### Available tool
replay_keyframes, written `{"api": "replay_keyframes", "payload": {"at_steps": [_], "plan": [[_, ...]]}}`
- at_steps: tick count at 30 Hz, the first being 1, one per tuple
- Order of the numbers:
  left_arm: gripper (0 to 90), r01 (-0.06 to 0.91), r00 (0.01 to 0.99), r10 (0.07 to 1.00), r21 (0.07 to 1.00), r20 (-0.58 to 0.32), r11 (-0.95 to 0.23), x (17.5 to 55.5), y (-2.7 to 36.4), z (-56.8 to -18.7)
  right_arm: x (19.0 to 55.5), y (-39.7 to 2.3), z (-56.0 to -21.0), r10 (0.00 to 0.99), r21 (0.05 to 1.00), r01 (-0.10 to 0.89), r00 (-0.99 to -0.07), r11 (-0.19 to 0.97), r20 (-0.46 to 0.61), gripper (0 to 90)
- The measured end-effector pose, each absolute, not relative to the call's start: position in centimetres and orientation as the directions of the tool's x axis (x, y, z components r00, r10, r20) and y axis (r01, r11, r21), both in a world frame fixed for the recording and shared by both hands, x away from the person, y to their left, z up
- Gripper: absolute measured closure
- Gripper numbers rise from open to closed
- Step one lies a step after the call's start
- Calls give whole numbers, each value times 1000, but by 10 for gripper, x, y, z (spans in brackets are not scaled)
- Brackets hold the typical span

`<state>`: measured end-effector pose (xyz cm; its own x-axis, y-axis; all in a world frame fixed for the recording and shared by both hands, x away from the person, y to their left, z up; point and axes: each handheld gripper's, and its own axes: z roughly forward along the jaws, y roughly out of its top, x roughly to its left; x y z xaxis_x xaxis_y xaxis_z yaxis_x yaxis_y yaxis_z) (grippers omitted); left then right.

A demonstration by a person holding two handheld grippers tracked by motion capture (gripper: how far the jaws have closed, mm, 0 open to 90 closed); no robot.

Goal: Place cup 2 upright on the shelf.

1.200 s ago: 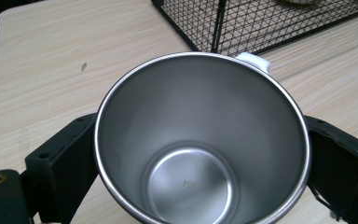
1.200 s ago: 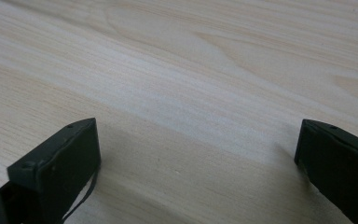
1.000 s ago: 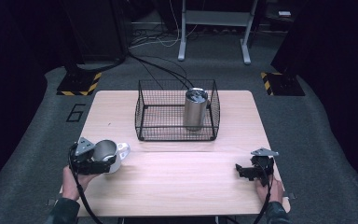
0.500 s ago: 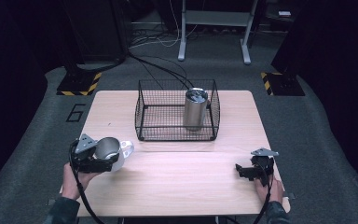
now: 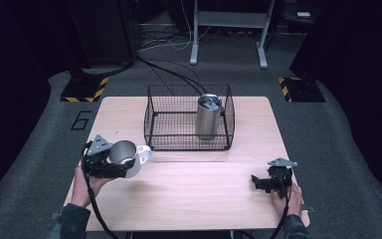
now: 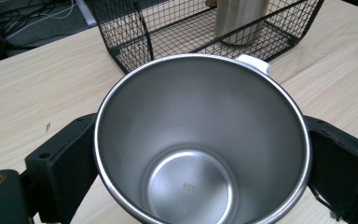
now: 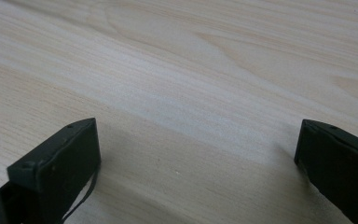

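In the left gripper view, the wide shiny steel cup with a white handle (image 6: 200, 144) runs off the bottom edge, and its body hides all but the top of that handle and much of both black jaws. The tall brushed-steel tumbler (image 6: 240, 18) in the black wire basket (image 6: 168, 28) is cut off at the top edge. The stamped mark on the cup's floor is too small to read.

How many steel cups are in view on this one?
2. One steel mug is clamped between the left gripper's jaws at the table's near-left; one steel tumbler stands upright inside the wire basket.
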<state>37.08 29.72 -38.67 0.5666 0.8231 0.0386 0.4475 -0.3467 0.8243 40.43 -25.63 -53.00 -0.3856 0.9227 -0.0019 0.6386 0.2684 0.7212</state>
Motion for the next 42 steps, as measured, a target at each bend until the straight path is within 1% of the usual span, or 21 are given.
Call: {"api": "replay_keyframes", "payload": {"at_steps": [22,42], "plan": [[62,409,644,764,826,39,-387,391,263,-365,405,-257,-530,919,720,637,-395,277,-4,0],[62,388,674,738,837,28,-386,412,241,-353,405,-257,-530,918,720,636,-397,278,-4,0]]}}
